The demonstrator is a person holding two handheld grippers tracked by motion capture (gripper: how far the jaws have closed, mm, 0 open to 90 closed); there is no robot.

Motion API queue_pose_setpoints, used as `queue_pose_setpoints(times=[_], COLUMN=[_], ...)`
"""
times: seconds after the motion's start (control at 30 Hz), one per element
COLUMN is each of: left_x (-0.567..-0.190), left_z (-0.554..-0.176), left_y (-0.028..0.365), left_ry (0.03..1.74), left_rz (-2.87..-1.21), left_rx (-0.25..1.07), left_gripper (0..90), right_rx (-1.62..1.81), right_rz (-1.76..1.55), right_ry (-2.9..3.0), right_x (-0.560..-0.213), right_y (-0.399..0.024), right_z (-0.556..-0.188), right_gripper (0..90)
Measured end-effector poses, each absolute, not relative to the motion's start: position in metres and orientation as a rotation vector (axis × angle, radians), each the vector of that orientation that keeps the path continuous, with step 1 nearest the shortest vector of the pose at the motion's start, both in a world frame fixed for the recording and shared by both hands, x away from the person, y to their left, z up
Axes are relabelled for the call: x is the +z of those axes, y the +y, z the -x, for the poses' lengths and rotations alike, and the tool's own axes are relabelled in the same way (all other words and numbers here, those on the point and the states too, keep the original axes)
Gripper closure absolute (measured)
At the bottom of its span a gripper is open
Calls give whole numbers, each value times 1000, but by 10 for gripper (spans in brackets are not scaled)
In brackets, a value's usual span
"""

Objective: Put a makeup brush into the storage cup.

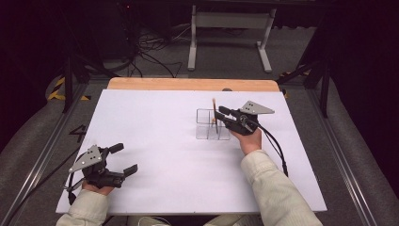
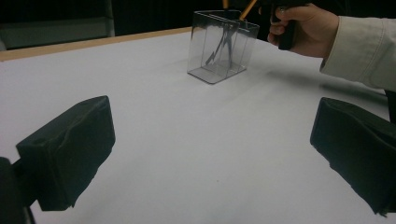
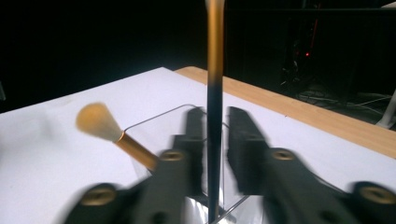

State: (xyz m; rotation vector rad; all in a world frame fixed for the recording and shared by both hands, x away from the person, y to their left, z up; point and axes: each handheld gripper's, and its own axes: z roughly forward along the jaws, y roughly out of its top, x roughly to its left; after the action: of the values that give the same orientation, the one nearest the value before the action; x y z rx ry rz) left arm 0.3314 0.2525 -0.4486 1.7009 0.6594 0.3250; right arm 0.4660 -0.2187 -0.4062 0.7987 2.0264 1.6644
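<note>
Jaws of your left gripper (image 1: 123, 159) stood wide and empty, resting near the front left of the table (image 1: 155, 117). Farther on, your right gripper (image 3: 215, 140) hung over the clear organiser (image 1: 211, 125), its jaws parted a little on either side of a slim black-and-gold brush handle (image 3: 215, 93); the blur did not show whether a pad touched it, but no grip was evident. That handle stood upright in a compartment of the organiser. A second brush (image 3: 100, 122), tan-tufted, leaned out of the organiser just beside it. The step in hand seemed to be the release of the upright brush into its compartment. Your next move probably called for widening the jaws and lifting straight clear, so the handle was not dragged or the organiser tipped.
</note>
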Motion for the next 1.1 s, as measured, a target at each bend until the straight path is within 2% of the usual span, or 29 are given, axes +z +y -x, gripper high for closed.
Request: queue_pose_setpoints(times=[0.07, 0.2, 0.23, 0.27, 0.4, 0.67, 1.1], left_x=[-449, -449, -449, -449, -449, -448, -446], left_z=[-331, -332, -332, -333, -333, -334, -334], left_y=[253, 252, 252, 252, 251, 250, 250], left_ry=[659, 659, 659, 659, 658, 654, 645], left_rz=[-1701, -1699, -1698, -1696, -1696, -1694, -1694], left_rx=[325, 325, 323, 325, 324, 323, 327], left_gripper=[6, 6, 6, 6, 6, 4, 4], right_rx=[1668, 1671, 1671, 1652, 1642, 1657, 1636], right_rz=[-807, -802, -802, -799, -791, -801, -791], right_ry=[2023, 2025, 2025, 2024, 2026, 2016, 2036], right_x=[-405, -399, -399, -395, -388, -374, -366], right_y=[-220, -229, -229, -231, -236, -258, -283], right_z=[-466, -464, -464, -461, -455, -437, -410], right_gripper=[561, 396, 396, 331, 288, 136, 63])
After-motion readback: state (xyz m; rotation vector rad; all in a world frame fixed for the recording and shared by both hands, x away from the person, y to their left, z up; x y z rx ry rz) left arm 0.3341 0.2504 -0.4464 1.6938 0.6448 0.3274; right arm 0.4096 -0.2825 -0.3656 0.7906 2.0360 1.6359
